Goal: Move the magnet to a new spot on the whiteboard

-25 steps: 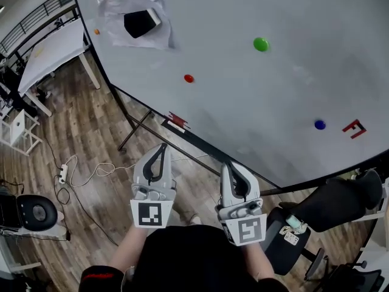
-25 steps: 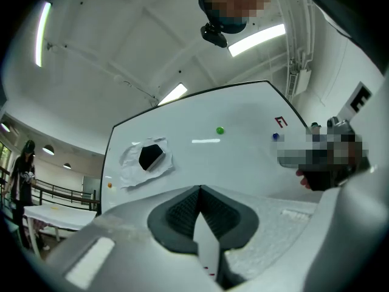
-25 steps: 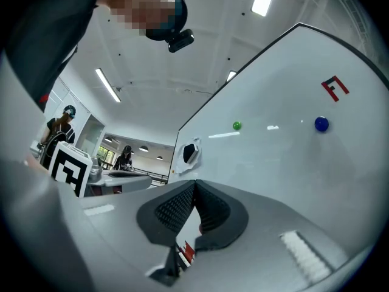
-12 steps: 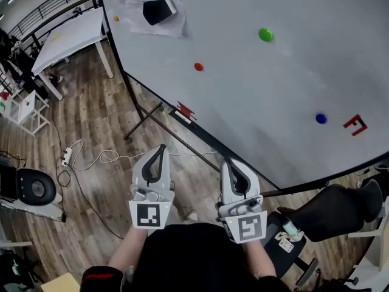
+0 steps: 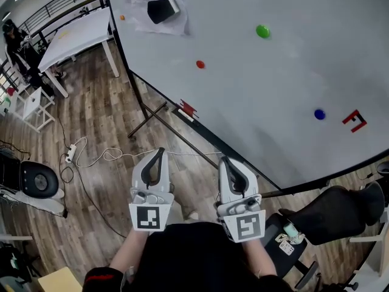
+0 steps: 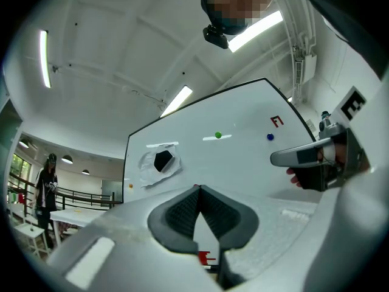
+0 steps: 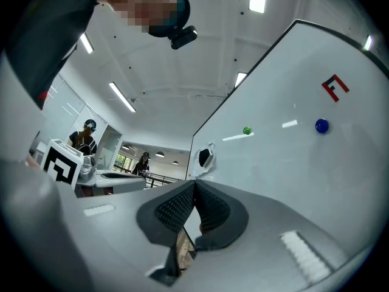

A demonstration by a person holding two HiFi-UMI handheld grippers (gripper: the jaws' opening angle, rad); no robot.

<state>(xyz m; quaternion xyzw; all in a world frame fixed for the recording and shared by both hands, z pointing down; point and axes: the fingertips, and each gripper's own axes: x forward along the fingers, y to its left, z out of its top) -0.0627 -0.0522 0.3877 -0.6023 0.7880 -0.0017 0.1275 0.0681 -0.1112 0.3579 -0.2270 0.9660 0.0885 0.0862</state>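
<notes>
Left gripper (image 5: 159, 151) and right gripper (image 5: 226, 162) both pressed together, empty, well short of the whiteboard (image 5: 273, 66); red magnet (image 5: 200, 64), green magnet (image 5: 262, 31) and blue magnet (image 5: 319, 114) cling there; the scene fits approach or withdrawal.

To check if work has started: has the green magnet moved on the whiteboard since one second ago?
No. The green magnet keeps the same place relative to the blue magnet and the red F mark; only the view shifted.

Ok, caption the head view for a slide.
Shut and empty, left tool and right tool hover short of a whiteboard bearing green magnet, red magnet, blue magnet.
</notes>
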